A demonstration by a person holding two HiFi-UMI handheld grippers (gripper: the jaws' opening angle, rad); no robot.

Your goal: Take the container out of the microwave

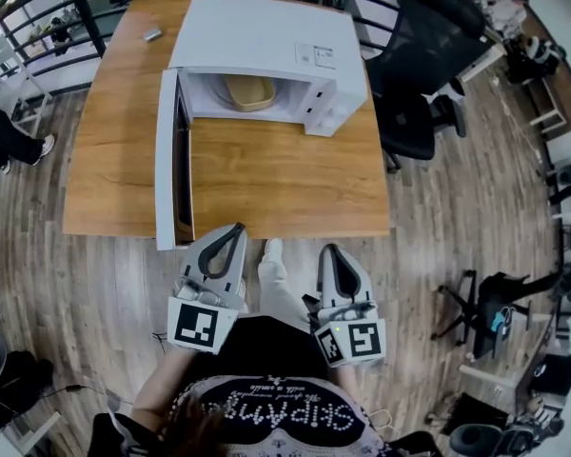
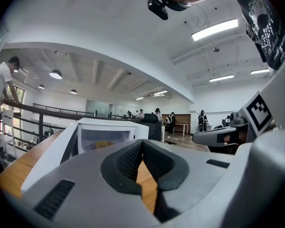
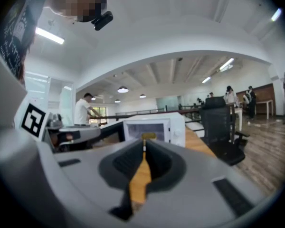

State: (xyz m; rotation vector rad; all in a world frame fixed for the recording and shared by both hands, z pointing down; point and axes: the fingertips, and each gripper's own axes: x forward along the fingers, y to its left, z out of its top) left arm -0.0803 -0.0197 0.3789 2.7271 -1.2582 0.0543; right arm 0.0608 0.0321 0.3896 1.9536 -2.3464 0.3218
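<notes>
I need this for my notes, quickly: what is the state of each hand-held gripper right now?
Left hand-held gripper: closed, holding nothing.
Right hand-held gripper: closed, holding nothing.

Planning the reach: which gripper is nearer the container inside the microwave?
Left. The left gripper is almost straight in front of the container, by the end of the open door; the right gripper is off to its right, slightly farther back.

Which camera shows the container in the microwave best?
The head view: it looks down into the open microwave at the tan container. Both gripper views catch only a small tan patch of it, far off.
</notes>
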